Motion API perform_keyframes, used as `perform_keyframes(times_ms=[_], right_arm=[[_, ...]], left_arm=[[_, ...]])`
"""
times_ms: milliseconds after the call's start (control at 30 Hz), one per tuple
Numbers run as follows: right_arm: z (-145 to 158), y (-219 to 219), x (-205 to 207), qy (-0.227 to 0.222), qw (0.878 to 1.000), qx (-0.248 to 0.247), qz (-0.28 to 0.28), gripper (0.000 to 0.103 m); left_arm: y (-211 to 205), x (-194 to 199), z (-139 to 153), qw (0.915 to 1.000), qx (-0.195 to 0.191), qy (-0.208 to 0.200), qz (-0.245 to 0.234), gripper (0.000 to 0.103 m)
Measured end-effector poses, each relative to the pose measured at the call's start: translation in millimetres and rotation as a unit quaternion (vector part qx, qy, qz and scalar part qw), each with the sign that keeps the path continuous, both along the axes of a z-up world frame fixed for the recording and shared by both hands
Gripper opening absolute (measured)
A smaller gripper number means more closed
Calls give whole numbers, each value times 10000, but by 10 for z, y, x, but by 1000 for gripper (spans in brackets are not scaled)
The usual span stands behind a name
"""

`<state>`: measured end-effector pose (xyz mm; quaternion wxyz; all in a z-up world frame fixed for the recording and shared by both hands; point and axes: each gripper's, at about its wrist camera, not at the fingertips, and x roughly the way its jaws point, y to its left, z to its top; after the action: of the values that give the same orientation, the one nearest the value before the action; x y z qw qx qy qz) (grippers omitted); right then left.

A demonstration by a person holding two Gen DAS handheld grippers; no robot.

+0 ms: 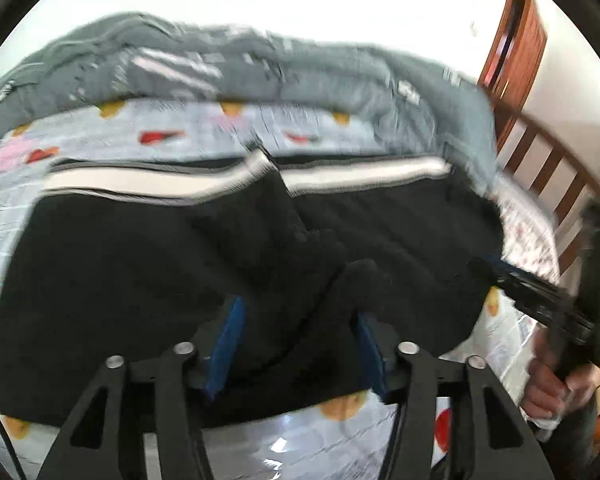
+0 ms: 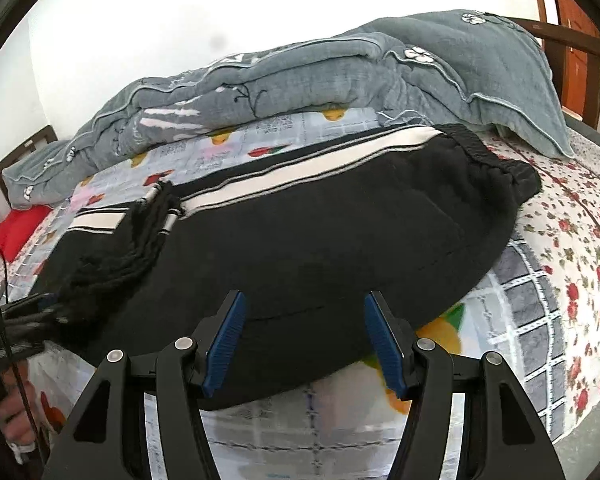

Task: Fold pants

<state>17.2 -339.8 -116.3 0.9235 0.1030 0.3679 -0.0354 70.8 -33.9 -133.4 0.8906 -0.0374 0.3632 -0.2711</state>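
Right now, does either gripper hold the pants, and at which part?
No. The left gripper and right gripper stand open over the black pants.

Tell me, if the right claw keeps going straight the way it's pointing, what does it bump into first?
Most likely the black pants. The right claw stands open, aimed down at their near edge on the bed, with nothing in between. Exact depth is hard to judge through the fisheye.

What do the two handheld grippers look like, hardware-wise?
Both match: the left gripper and right gripper have matte black linkage arms with silver pivot bolts and ribbed blue pads. A thin black cable runs by the left unit.
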Motion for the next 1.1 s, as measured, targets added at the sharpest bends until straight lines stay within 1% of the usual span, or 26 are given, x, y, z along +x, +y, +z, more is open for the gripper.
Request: perform_keyframes(times_ms=[33, 67, 100, 133, 167, 200, 267, 300, 367, 400, 500, 567, 600, 633, 667, 700, 767, 833, 867, 900, 967, 1000, 1033, 1067, 1100], right_arm=[[12, 44, 12, -27, 9999, 85, 63, 61], [23, 93, 33, -49, 9997, 188, 144, 61], [38, 169, 70, -70, 9991, 333, 253, 61], [47, 232, 97, -82, 9984, 436, 336, 61], [58, 301, 129, -96, 9975, 546, 429, 61], [68, 403, 166, -112, 9960, 689, 557, 61], [75, 575, 221, -136, 9935, 851, 740, 61], [75, 697, 249, -153, 9920, 910, 858, 61], [62, 916, 293, -182, 9900, 920, 1053, 61], [54, 995, 310, -198, 9897, 894, 1105, 59], [30, 1227, 323, -240, 9885, 754, 1289, 47], [-10, 1319, 332, -189, 9890, 586, 1343, 38], [-56, 1350, 343, -110, 9894, 509, 1358, 28], [-103, 1362, 345, -39, 9898, 481, 1337, 21], [-121, 1351, 332, -45, 9910, 458, 1259, 19], [-114, 1332, 284, -122, 9910, 469, 1245, 13], [-50, 1291, 191, -317, 9900, 533, 1266, 11], [8, 1254, 98, -464, 9868, 722, 1372, 10], [-5, 1252, 78, -440, 9860, 781, 1408, 10], [-71, 1269, 92, -308, 9871, 728, 1391, 10], [-219, 1287, 137, -66, 9885, 646, 1369, 10], [-282, 1266, 137, -17, 9879, 705, 1380, 11], [-283, 1244, 127, -24, 9876, 731, 1389, 13], [-277, 1224, 130, 7, 9872, 733, 1416, 16], [-243, 1198, 152, 64, 9866, 723, 1459, 22]], left_arm=[[147, -42, 28, 9999, -26, -130, 80, 70], [303, -73, 62, 9992, 15, -280, 298, 72], [458, -94, 77, 9977, 83, -389, 539, 72], [560, -94, 73, 9970, 99, -411, 652, 72], [761, -121, 62, 9965, 45, -385, 736, 72], [845, -63, 56, 9959, 46, -353, 834, 73], [1144, -51, -5, 9898, 281, -281, 1369, 73], [1232, -42, -35, 9874, 363, -249, 1520, 73], [1443, -45, -102, 9840, 380, -171, 1732, 72], [1540, -59, -127, 9825, 356, -132, 1825, 72], [1725, -83, -161, 9796, 284, -101, 1985, 72], [1792, -55, -160, 9784, 248, -76, 2051, 72], [1816, -14, -164, 9779, 226, -64, 2075, 72], [1838, -9, -168, 9774, 208, -54, 2103, 72], [1850, 8, -173, 9769, 182, -57, 2128, 72], [1858, 19, -182, 9765, 132, -45, 2148, 72], [1871, 16, -193, 9762, 2, -11, 2168, 72], [1870, 19, -203, 9766, -71, -9, 2152, 72], [1857, 32, -208, 9766, -86, -15, 2151, 72], [1831, 52, -218, 9766, -70, -15, 2150, 73], [1753, 126, -267, 9764, 34, 66, 2157, 73], [1721, 151, -291, 9763, 97, 118, 2160, 72], [1675, 188, -333, 9757, 221, 204, 2171, 73], [1609, 237, -403, 9741, 472, 315, 2189, 74], [1571, 259, -442, 9728, 638, 351, 2200, 77]])
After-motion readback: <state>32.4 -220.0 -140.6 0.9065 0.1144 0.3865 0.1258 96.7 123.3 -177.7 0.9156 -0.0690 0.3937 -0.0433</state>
